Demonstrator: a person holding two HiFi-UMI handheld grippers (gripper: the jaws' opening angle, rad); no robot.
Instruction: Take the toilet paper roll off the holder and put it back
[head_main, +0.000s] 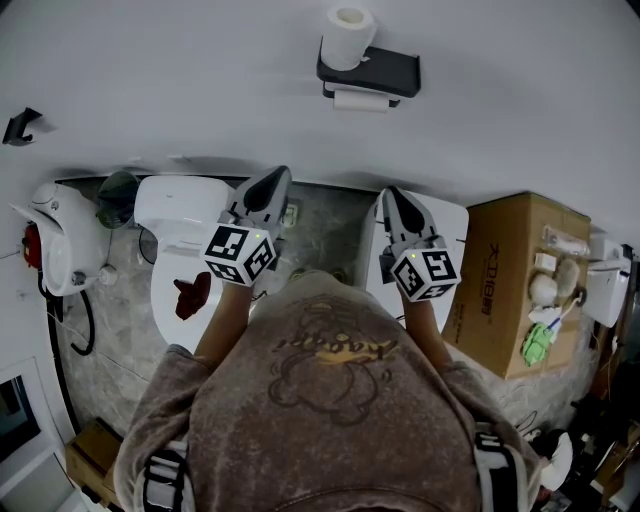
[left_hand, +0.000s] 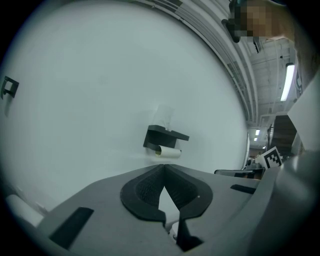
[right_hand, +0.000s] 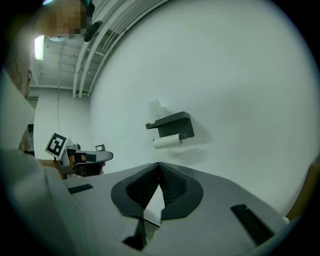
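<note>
A black wall holder (head_main: 372, 71) carries a white toilet paper roll (head_main: 360, 100) on its bar, and a second roll (head_main: 348, 37) stands on its top shelf. Both gripper views show the holder (left_hand: 163, 136) (right_hand: 173, 123) and the hung roll (left_hand: 168, 152) (right_hand: 166, 142) well ahead of the jaws. My left gripper (head_main: 270, 184) (left_hand: 164, 168) is shut with nothing in it. Beside it, my right gripper (head_main: 391, 197) (right_hand: 159, 164) has its tips together, also holding nothing. Both point at the wall, far below the holder.
A white toilet (head_main: 183, 235) with a red thing on its lid stands under the left gripper. A white cabinet top (head_main: 446, 222) and a cardboard box (head_main: 522, 285) with small items lie to the right. A wall hook (head_main: 20, 125) is at far left.
</note>
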